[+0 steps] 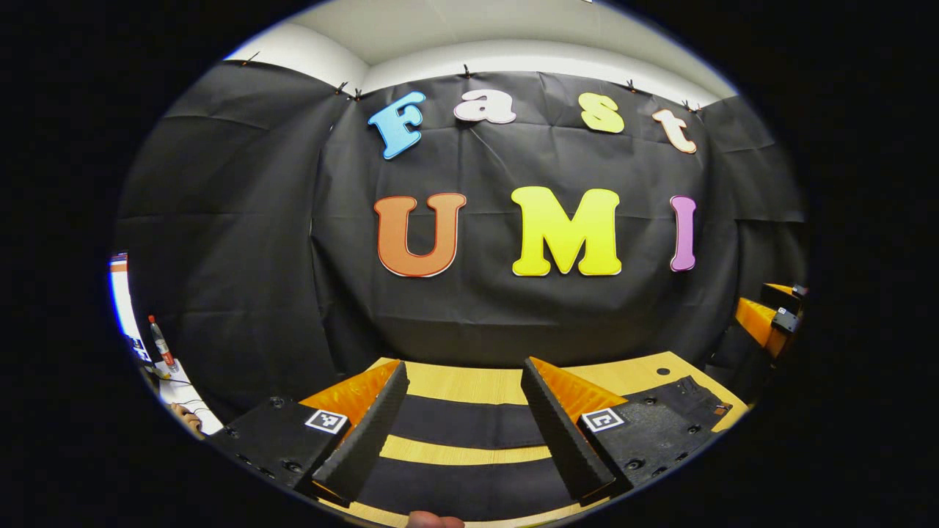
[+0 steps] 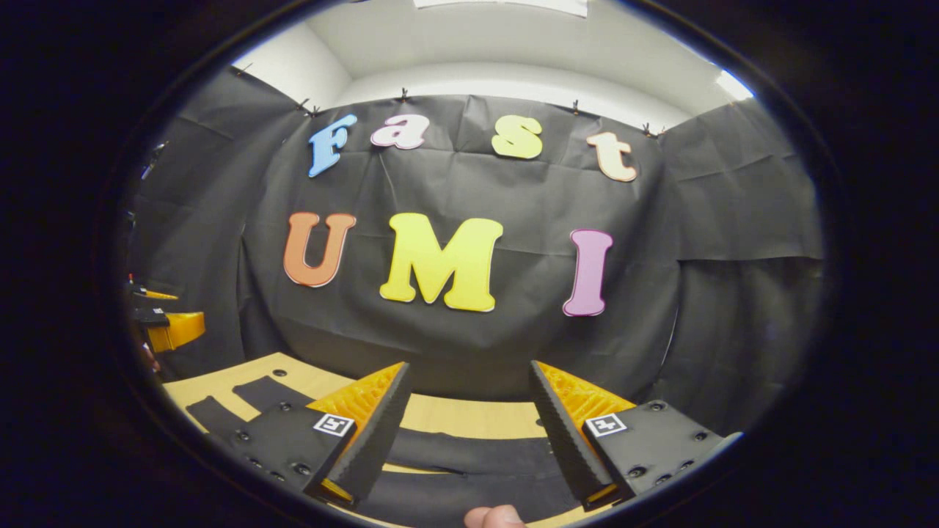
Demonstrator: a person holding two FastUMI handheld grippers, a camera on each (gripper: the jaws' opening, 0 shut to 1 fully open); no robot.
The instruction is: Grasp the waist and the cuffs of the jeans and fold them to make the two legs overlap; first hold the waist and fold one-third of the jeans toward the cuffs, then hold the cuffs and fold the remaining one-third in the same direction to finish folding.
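We see the black denim jeans [image 1: 462, 422] lying flat on the light wooden table [image 1: 469, 383] under both wide-open, empty grippers [image 1: 466, 433] [image 2: 458, 433].

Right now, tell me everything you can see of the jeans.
The jeans are dark, nearly black, of soft cloth, and lie flat and unfolded on the wooden table. In the left gripper view the two legs show as separate bands with a strip of table between them, and the waist end lies to the right. In the right gripper view the cloth spreads flat below the open tongs. Neither pair of tongs touches them.
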